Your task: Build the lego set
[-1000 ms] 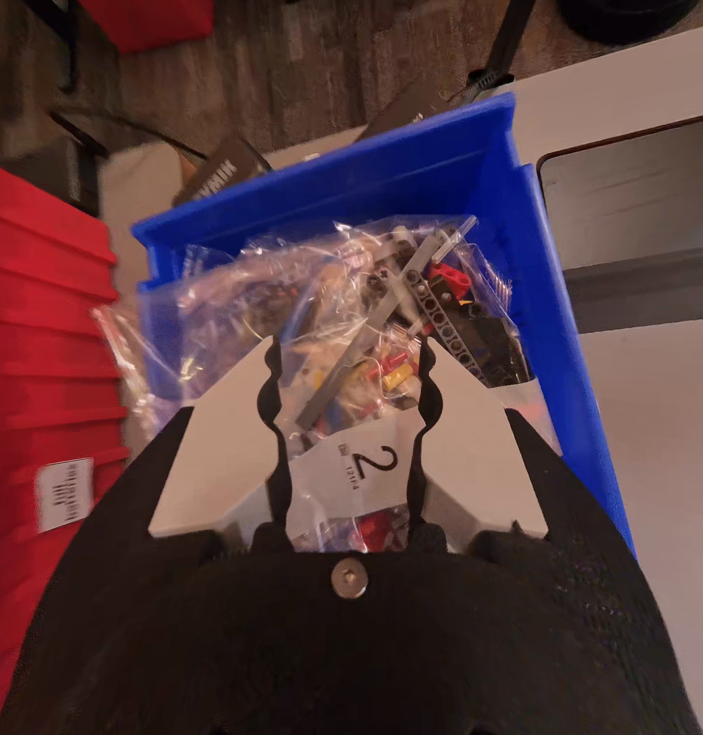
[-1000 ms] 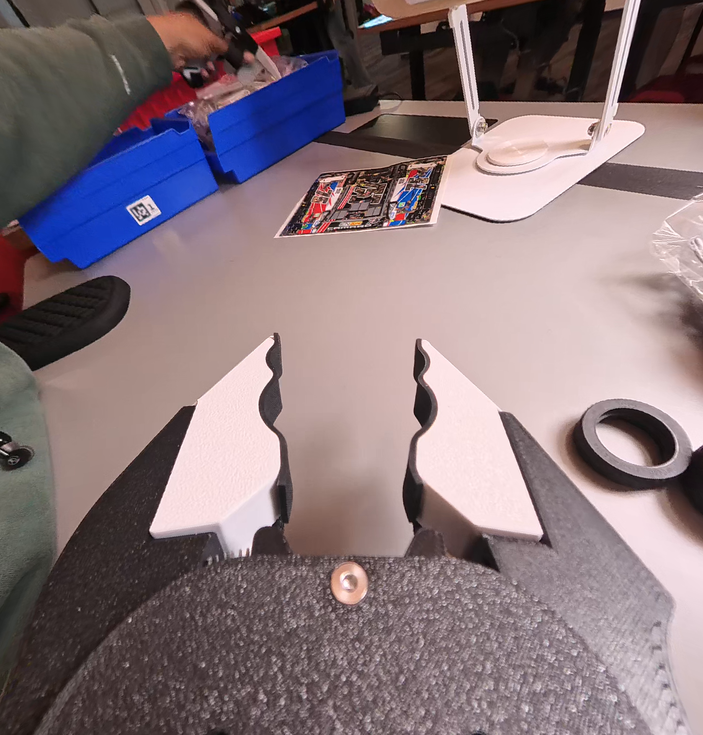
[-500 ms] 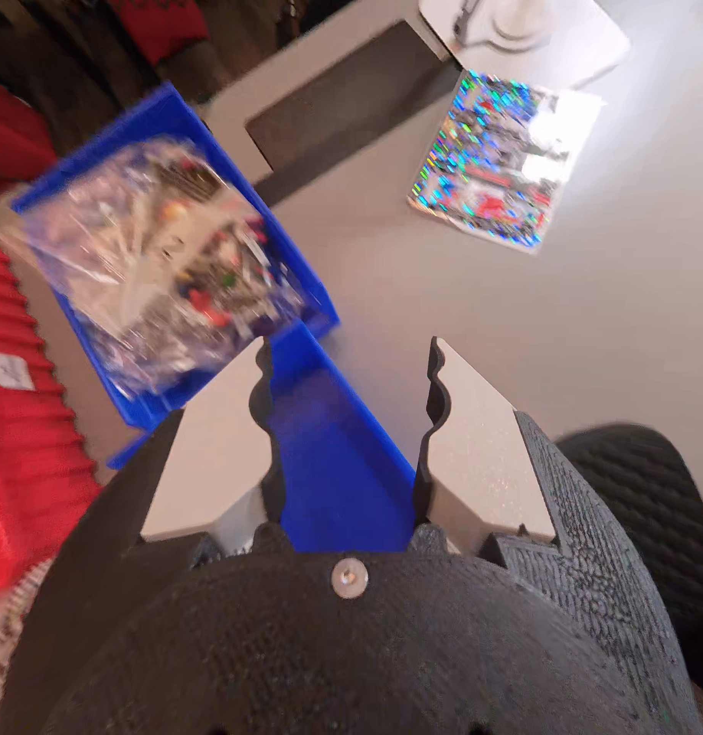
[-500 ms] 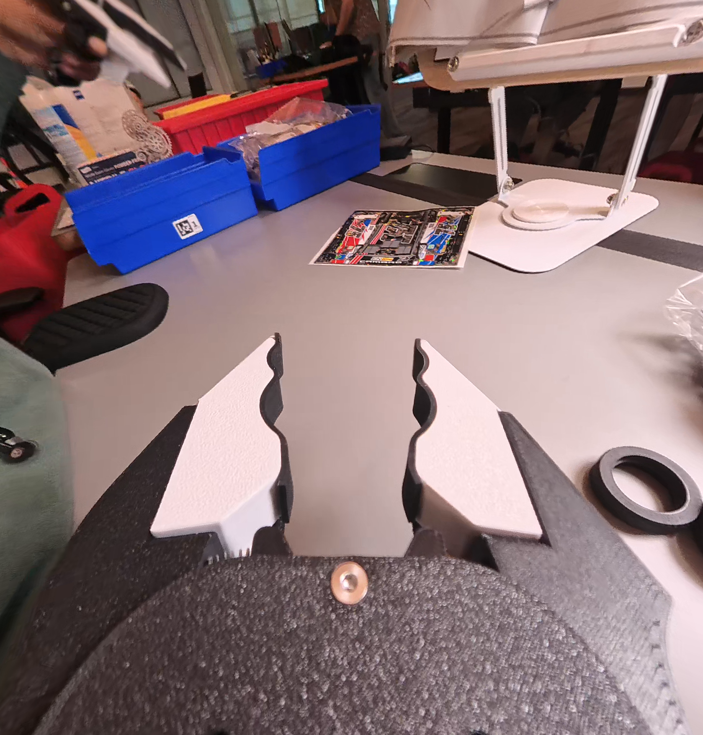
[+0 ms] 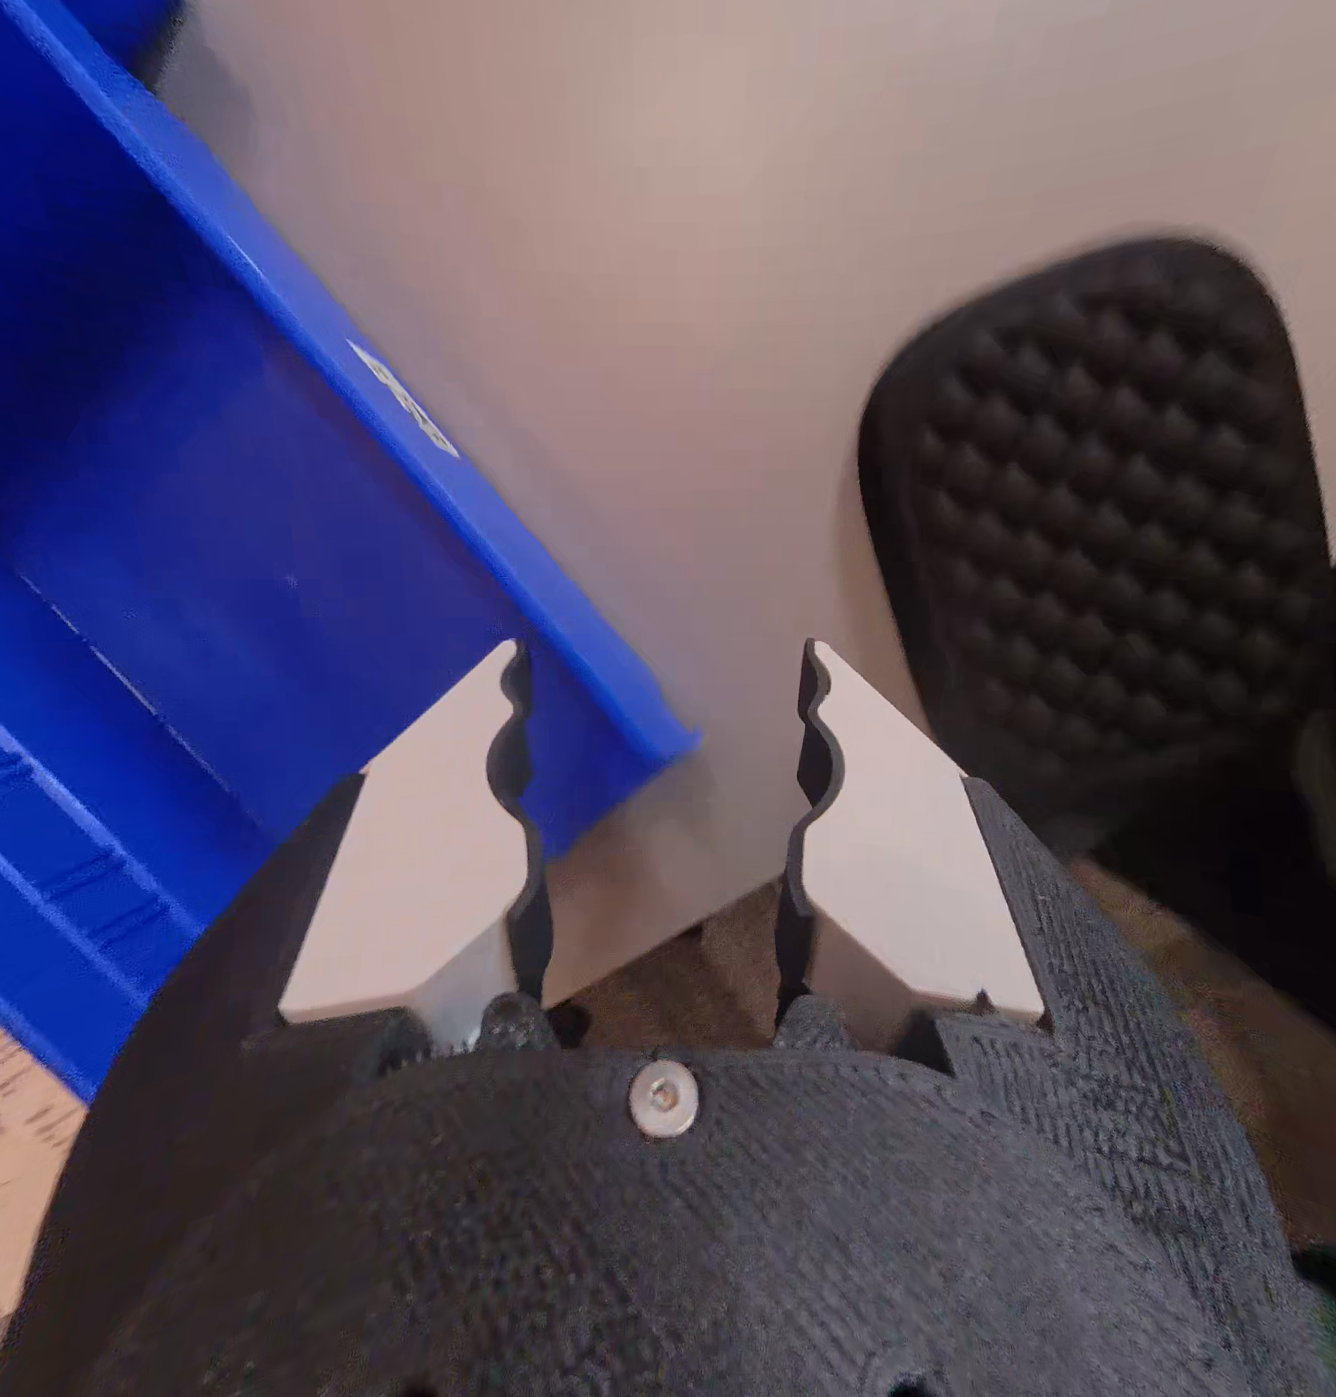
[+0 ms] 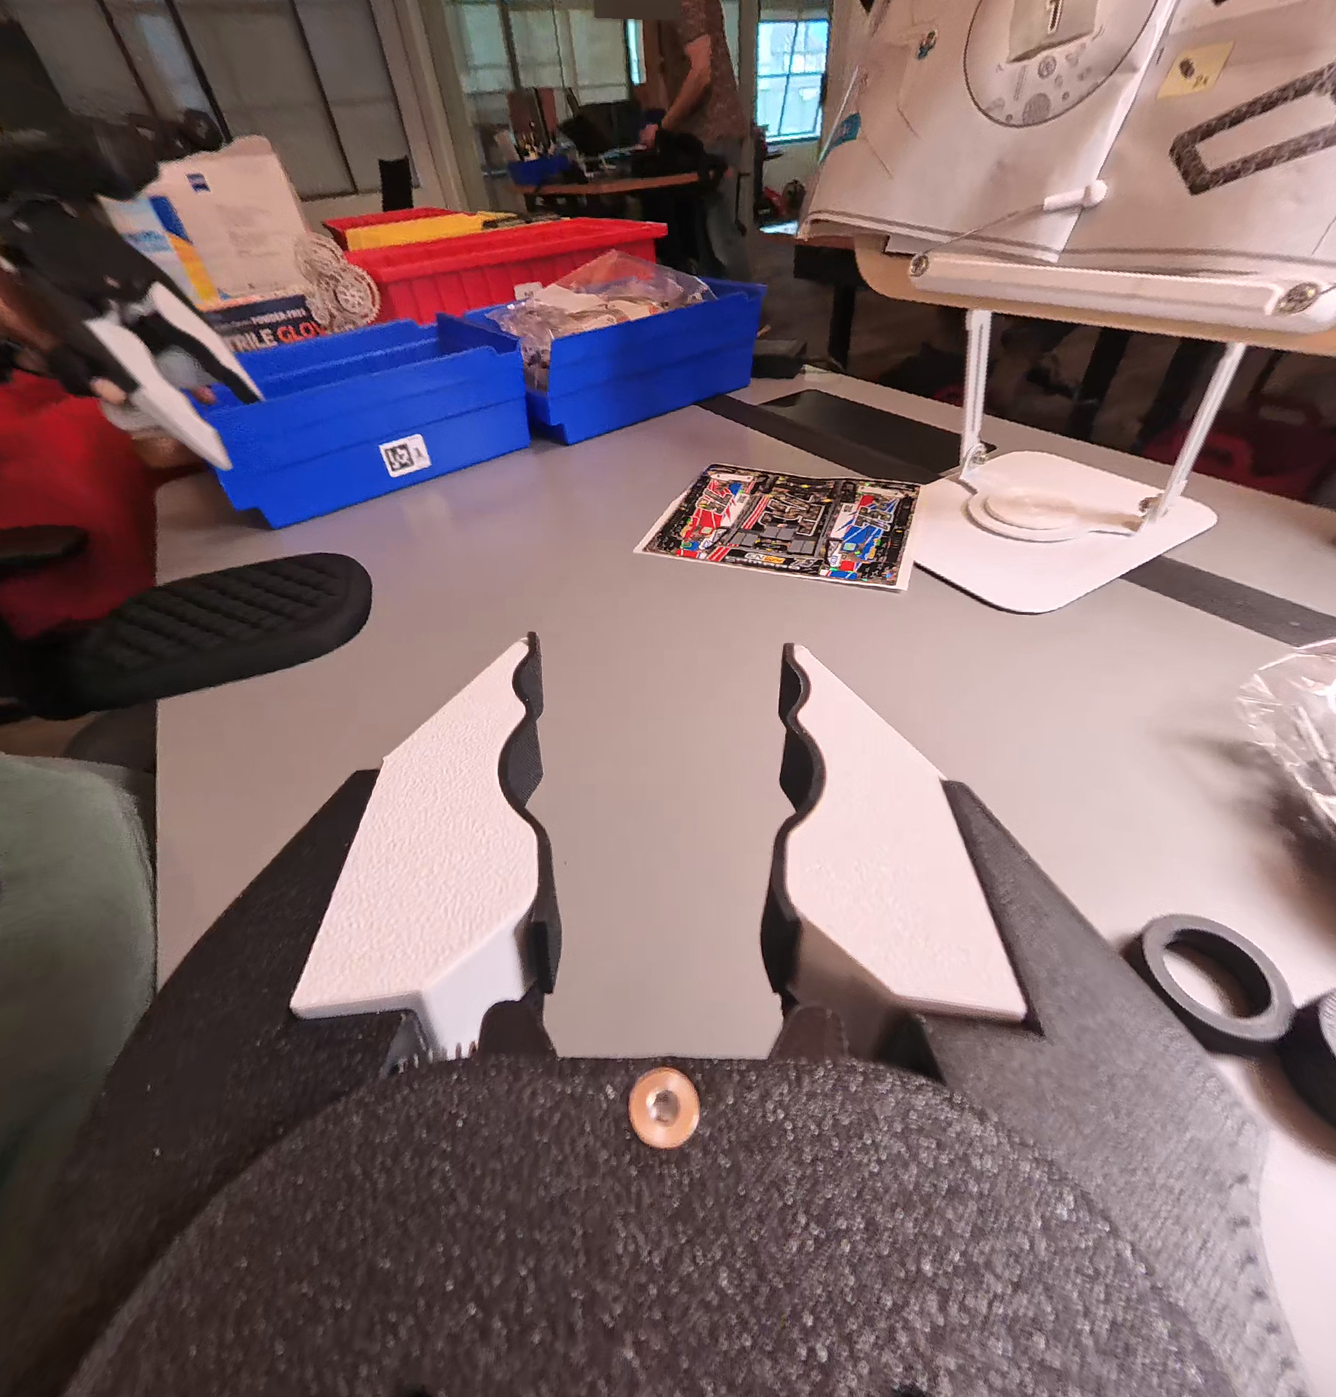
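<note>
Bins filled the upper left of the right wrist view: an empty blue bin [image 6: 370, 438], a second blue bin [image 6: 650, 363] holding bags of lego parts [image 6: 612, 298], and a red bin [image 6: 499, 261] behind them. A sticker sheet [image 6: 782, 523] lay at centre, near a white stand [image 6: 1058, 529]. Two black tyres [image 6: 1209, 983] sat at lower right. The right gripper [image 6: 660, 658] had its jaws apart with nothing between. Only the left wrist view showed the left gripper [image 5: 665, 654], jaws apart, over the table edge [image 5: 650, 930], between the empty bin and a black armrest [image 5: 1103, 514].
</note>
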Action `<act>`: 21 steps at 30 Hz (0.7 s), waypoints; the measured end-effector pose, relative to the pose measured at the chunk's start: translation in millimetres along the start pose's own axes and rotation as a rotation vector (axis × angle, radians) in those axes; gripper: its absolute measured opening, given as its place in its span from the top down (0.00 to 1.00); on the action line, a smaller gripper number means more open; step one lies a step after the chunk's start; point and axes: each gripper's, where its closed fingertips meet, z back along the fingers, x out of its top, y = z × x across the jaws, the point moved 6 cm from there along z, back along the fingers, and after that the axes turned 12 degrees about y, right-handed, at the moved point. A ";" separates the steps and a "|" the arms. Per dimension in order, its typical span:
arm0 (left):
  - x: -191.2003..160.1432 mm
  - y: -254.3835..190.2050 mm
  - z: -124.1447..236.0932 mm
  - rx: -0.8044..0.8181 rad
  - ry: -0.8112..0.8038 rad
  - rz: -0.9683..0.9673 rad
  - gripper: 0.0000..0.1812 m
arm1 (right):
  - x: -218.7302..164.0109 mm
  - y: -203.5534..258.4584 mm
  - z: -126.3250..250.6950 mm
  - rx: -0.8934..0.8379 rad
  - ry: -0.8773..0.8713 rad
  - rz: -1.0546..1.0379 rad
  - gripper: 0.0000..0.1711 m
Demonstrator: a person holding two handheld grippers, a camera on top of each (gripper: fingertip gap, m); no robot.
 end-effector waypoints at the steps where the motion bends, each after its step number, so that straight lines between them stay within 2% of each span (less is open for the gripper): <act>1: -11.2 -3.8 1.1 0.008 0.019 -0.039 0.60 | -2.5 1.8 3.6 -0.014 0.000 0.010 0.64; 2: -21.7 -6.7 1.1 0.014 0.028 -0.076 0.60 | -5.8 3.4 6.6 -0.018 -0.004 0.014 0.65; 4: -33.0 -11.5 -5.8 0.034 0.000 -0.135 0.69 | -12.5 5.7 8.8 0.002 -0.012 -0.001 0.66; 6: -27.8 -10.9 -17.0 0.134 -0.071 -0.155 0.79 | -16.9 5.0 6.6 0.023 -0.006 -0.029 0.67; 8: -17.6 -4.7 -22.8 0.250 -0.107 -0.106 0.81 | -16.5 6.5 5.3 0.044 0.003 -0.045 0.66; 12: 14.4 -27.8 -25.2 0.192 -0.197 -0.110 0.84 | -12.7 16.4 11.6 0.039 0.000 -0.001 0.67; 15: 32.5 -41.7 -28.6 0.229 -0.181 -0.146 0.86 | -16.1 22.3 13.8 0.052 -0.006 -0.017 0.67; 18: 37.6 -44.8 -29.5 0.225 -0.199 -0.133 0.86 | -23.8 29.4 14.9 0.061 -0.017 -0.039 0.67; 21: 25.2 -38.1 -28.1 0.216 -0.198 -0.128 0.87 | -32.2 35.2 18.8 0.035 -0.018 -0.036 0.67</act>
